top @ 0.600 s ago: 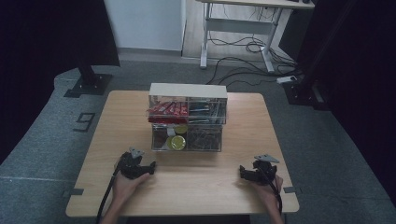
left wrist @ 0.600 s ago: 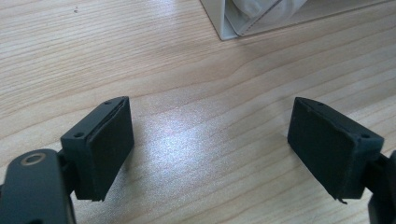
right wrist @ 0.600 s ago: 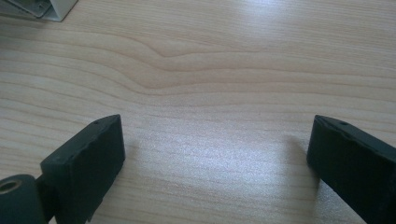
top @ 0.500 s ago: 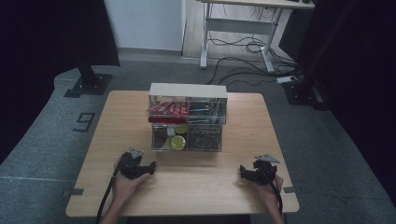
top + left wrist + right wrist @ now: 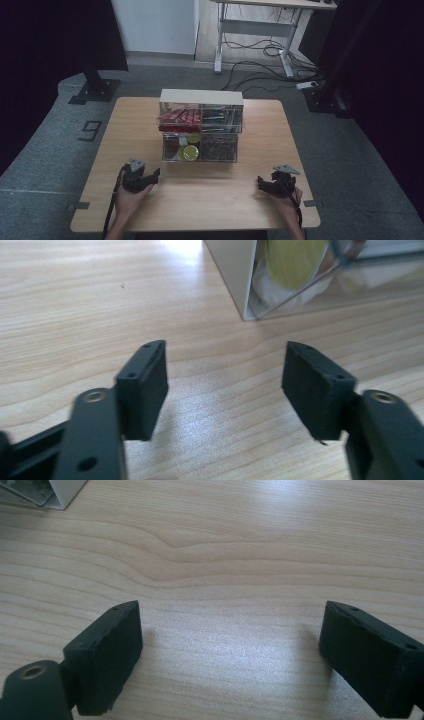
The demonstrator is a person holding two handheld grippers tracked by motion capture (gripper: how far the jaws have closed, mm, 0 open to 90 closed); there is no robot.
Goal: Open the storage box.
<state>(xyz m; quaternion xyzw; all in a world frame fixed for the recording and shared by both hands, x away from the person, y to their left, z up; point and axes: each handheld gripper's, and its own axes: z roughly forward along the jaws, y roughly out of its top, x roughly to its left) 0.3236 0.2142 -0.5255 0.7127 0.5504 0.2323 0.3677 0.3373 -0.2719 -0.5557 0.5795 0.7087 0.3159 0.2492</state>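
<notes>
A clear plastic drawer cabinet (image 5: 201,125) with a white top stands at the middle of the wooden table (image 5: 200,200). Its upper drawers hold red packets (image 5: 179,118) and dark pens, its lower ones a yellow-lidded jar (image 5: 190,152) and metal clips. My left gripper (image 5: 155,173) rests on the table near the front left, open, with nothing between its jaws. In the left gripper view the left gripper (image 5: 224,380) faces the cabinet's corner (image 5: 245,290). My right gripper (image 5: 260,181) rests near the front right, open and empty; the right gripper (image 5: 230,650) looks over bare wood.
The cabinet's corner (image 5: 55,495) shows at the top left of the right gripper view. Beyond the table lie a grey floor, a desk frame (image 5: 260,30) with cables, and black stands (image 5: 95,85) at the left and right.
</notes>
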